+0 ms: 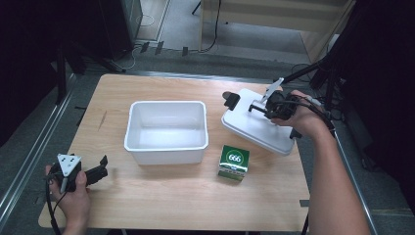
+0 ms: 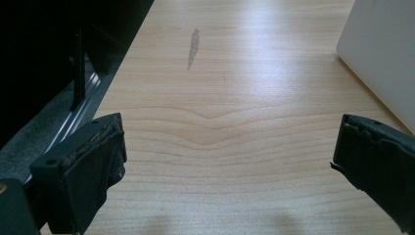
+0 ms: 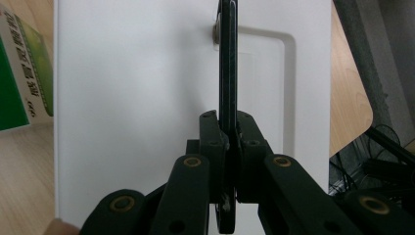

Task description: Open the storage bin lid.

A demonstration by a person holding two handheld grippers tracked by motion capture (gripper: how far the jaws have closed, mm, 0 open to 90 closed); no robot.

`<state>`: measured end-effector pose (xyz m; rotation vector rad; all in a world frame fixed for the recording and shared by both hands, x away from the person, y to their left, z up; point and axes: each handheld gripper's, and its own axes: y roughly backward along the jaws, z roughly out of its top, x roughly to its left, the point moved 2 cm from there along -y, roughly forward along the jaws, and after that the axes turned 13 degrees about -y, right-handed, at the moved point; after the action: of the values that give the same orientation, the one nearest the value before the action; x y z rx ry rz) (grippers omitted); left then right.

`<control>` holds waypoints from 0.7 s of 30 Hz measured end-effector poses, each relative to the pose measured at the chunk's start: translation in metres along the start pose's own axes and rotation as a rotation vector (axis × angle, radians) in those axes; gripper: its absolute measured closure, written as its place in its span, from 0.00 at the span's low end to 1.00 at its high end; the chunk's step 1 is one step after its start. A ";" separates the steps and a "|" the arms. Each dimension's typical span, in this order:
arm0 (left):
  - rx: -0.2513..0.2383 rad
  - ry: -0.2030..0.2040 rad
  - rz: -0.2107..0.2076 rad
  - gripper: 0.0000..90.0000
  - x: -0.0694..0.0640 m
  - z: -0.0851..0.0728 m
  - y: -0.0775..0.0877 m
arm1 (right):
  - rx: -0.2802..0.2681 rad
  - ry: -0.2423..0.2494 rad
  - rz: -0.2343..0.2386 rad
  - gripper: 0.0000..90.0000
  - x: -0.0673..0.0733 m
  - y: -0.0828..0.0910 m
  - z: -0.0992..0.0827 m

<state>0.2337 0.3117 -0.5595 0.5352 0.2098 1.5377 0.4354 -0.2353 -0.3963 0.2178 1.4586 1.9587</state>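
The right claw (image 1: 256, 106), clenched on the handle (image 3: 228, 73) of the white lid (image 1: 254, 128), holds it right of the bin (image 1: 166, 131), the released left claw (image 1: 100, 169) farther off.

High view overhead facing forward-down, gripper views close along fingers, sharing table (image 1: 161, 196) and lid (image 1: 254, 125).

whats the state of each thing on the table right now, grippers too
white bin: open, empty, upright on the table
white lid: off the bin, right of it, gripped by its black handle
green box: closed, standing on the table
left gripper: jaws open, nothing between them
right gripper: shut on the lid's black handle
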 end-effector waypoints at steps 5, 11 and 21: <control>0.001 -0.001 0.000 0.00 0.000 0.000 0.000 | 0.008 -0.006 -0.010 0.94 -0.001 -0.015 -0.006; 0.001 -0.002 0.000 0.00 0.000 0.000 0.000 | 0.015 -0.015 -0.009 0.94 -0.003 -0.029 -0.013; -0.003 -0.010 -0.003 0.00 -0.001 0.000 0.000 | 0.029 -0.046 -0.010 0.94 -0.002 -0.050 -0.030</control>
<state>0.2335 0.3107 -0.5595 0.5399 0.2003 1.5317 0.4427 -0.2534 -0.4516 0.2669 1.4567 1.9133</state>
